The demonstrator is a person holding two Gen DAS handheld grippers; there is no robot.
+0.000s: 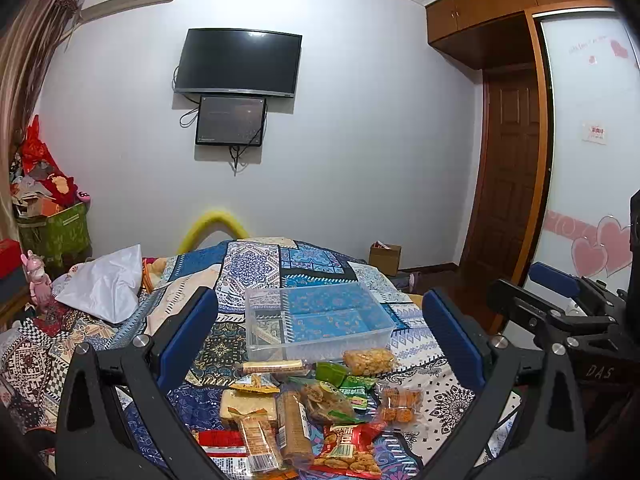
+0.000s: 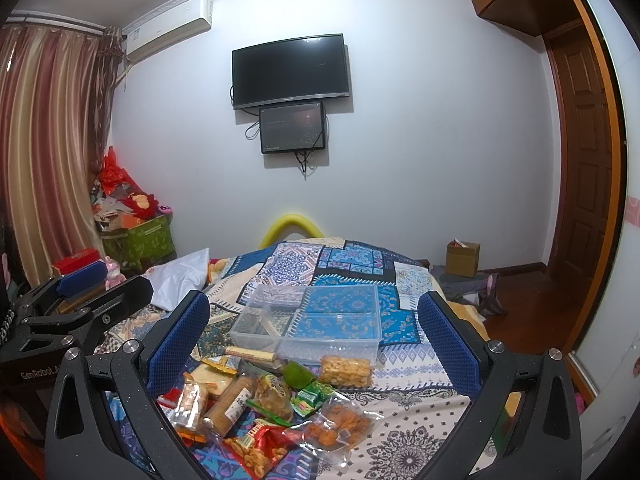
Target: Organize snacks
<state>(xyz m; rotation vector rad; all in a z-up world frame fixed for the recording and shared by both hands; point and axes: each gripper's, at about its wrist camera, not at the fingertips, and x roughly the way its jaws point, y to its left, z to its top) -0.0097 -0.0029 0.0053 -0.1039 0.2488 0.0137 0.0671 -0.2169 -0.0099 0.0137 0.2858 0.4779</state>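
Snacks [image 1: 312, 412] and clear bin [image 1: 320, 322] lie on patchwork bedspread [image 2: 420, 404] below a wall TV [image 2: 290, 70]

snacks [image 1: 304, 408] before container [image 1: 320, 344], on bed [image 1: 256, 264]

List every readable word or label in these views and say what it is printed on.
"DAS": on the right gripper body, seen from the left wrist.
"GenRobot.A", cut off: on the left gripper body, seen from the right wrist.
Snack wrappers, wardrobe door stickers, air conditioner label: print too small or blurred to read.

Bright even indoor light, sharp centre, strong fisheye bending, dark vignette corners, faint TV [image 1: 238, 63] glare.
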